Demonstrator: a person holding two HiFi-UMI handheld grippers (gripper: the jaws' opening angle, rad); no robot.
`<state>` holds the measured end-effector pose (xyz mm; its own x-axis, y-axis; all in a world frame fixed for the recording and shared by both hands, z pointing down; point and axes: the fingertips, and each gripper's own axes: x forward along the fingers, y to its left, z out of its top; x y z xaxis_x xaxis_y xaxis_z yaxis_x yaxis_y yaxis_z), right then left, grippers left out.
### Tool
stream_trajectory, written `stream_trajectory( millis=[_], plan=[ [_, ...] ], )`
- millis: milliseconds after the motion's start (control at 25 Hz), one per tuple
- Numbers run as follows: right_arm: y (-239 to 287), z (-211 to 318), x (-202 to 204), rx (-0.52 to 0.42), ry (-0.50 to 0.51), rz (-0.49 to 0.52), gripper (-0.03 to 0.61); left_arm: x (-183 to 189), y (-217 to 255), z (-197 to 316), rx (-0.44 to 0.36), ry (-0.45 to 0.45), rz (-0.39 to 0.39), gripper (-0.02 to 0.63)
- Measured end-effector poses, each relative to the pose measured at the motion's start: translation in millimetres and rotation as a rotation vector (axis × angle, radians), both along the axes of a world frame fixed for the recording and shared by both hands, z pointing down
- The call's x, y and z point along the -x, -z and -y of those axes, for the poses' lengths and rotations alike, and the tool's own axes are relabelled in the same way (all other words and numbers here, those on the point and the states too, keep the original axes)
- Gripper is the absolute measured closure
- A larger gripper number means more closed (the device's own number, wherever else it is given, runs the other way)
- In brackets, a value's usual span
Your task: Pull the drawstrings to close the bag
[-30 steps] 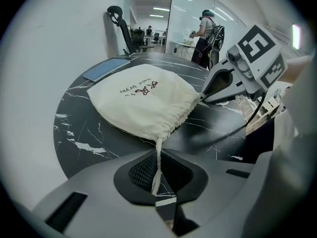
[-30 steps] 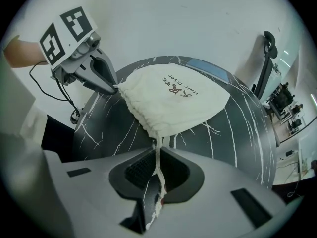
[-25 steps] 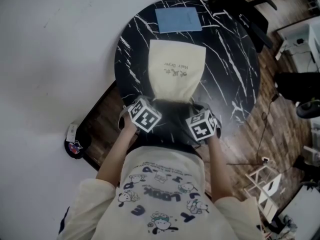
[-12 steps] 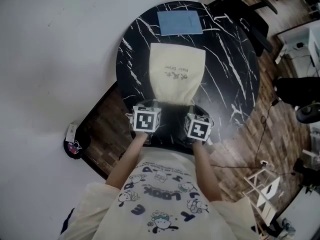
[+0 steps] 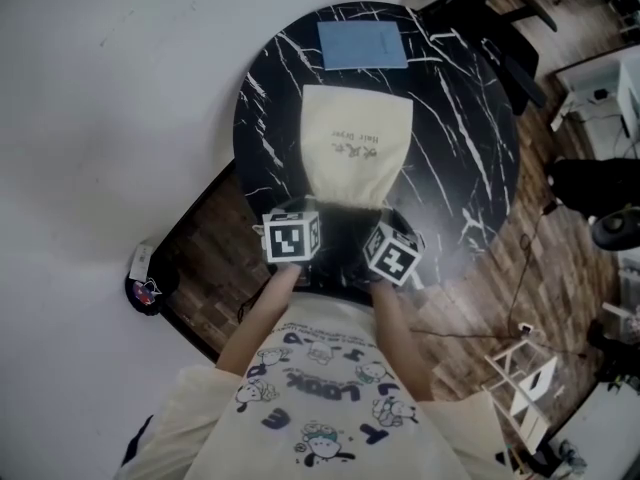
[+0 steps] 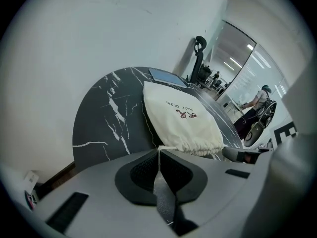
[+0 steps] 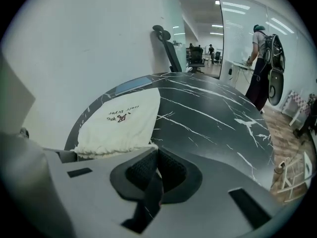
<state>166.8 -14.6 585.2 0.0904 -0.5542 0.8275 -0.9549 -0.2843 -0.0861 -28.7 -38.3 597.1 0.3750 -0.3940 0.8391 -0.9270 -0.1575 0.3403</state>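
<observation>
bag (image 5: 355, 148) mouth blurred in shadow, chair (image 5: 495, 13) cut off

Head view is dim and flat, corners darker. White wall (image 5: 120, 98) reads grey. Light is soft and overhead: no hard shadows, barely any glare on the black marble table (image 5: 460, 148). Cream bag (image 5: 355, 143) is the brightest patch, and its near edge goes soft.

Both gripper views are heavy fisheye, with a black ring round the frame and straight lines bowed. The right gripper view is brighter: ceiling strip lights (image 7: 237, 6) are blown out and there's a grey sheen across the tabletop. Anything close to the lens is out of focus. The far background is sharp but small.
</observation>
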Motion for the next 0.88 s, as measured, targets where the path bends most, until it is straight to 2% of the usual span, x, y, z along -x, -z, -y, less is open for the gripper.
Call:
stream_trajectory(
  millis=[200, 440, 640, 760, 880],
  plan=[
    [3.2, -1.8, -6.4, -0.021, -0.064, 0.016, 0.558, 7.5, 1.1, -0.3, -0.016, 0.028, 0.024, 0.566],
    [4.9, -8.3, -19.9, -0.030, -0.129, 0.045, 0.558, 17.3, -1.1, -0.5, 0.009, 0.094, -0.016, 0.568],
    [6.2, -12.1, -33.0, -0.042, -0.172, 0.058, 0.558, 25.7, -2.5, 3.7, 0.007, 0.119, -0.011, 0.568],
    [3.6, -17.6, -38.0, -0.038, -0.195, 0.074, 0.558, 34.9, -4.9, 2.5, 0.025, 0.174, -0.025, 0.568],
    [5.1, -18.8, -42.2, -0.044, -0.200, 0.072, 0.558, 38.8, 0.3, 6.9, 0.001, 0.180, -0.012, 0.568]
  ],
)
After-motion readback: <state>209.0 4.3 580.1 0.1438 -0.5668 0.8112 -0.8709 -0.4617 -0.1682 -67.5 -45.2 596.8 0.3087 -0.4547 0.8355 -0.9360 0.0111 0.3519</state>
